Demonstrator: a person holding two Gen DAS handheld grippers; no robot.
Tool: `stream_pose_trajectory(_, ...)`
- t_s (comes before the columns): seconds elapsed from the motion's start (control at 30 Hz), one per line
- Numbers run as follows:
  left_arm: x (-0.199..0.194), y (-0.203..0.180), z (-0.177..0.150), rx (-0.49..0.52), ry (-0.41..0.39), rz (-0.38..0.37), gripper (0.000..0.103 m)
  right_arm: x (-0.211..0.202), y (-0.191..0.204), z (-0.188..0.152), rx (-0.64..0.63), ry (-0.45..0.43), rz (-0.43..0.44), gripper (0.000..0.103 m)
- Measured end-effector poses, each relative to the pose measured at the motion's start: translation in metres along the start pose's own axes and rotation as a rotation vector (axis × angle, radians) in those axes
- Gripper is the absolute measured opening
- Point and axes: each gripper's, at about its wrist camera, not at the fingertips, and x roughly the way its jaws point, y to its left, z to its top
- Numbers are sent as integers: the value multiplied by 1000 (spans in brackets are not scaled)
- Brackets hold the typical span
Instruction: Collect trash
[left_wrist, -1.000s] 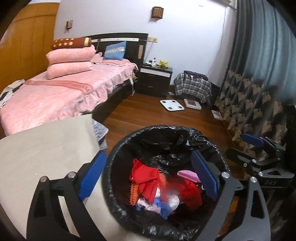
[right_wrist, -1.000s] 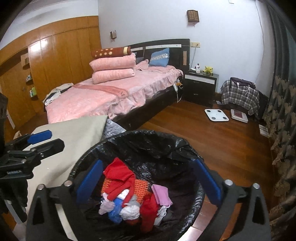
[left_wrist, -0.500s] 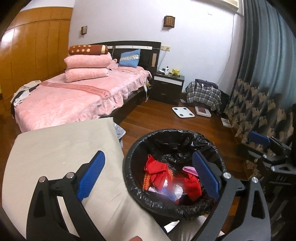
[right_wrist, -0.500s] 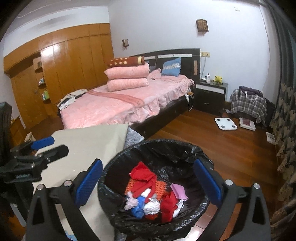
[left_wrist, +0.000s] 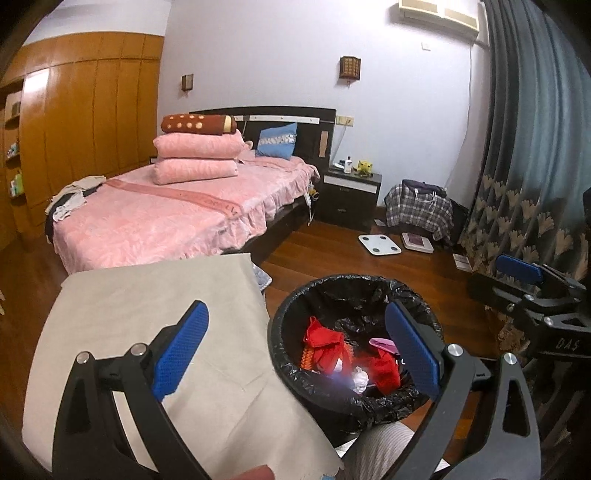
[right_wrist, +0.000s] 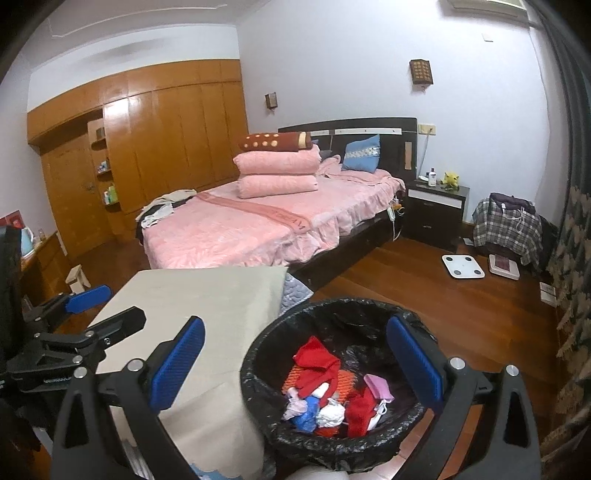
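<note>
Both grippers have pulled back and up from the bin over the last second, so the bin now sits smaller and lower in each view and more of the cloth-covered worktop (left_wrist: 147, 295) shows on the left.

Nearest the left camera, the left gripper (left_wrist: 295, 350) is empty, its blue-padded fingers (left_wrist: 181, 347) spread wide apart. The left finger hangs over the beige cloth and the right finger over the right part of the bin's opening. The right gripper (right_wrist: 295, 362) is empty too, with its fingers (right_wrist: 177, 362) wide apart in the same way: left finger above the worktop, right finger above the right rim. Each gripper also shows at the side edge of the other's view.

The bin (right_wrist: 258, 373), lined with a black bag, stands on the wooden floor (right_wrist: 461, 314) just beside the right edge of the worktop. Inside it lies the trash (right_wrist: 325, 387): crumpled red pieces, an orange knit piece, a pink piece, and white and blue wads. It lies below and between the fingers of both grippers, touching neither.

Farther off, a pink bed (left_wrist: 155, 221) with stacked pillows stands on the left, a dark nightstand (left_wrist: 351, 192) beyond it, and a white scale (left_wrist: 379, 243) on the floor to the right, near the patterned curtain (left_wrist: 524, 184).
</note>
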Motion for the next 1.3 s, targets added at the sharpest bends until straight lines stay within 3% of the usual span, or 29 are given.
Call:
stream_pose_trajectory(0.43,-30,0,1,-9,-41,14,94,-13,21,3,-41,-17,25,97)
stream_pose_trajectory(1.3,-39,0,3,-2,-64,31,94,-15,28,6,-51,-24,28,97)
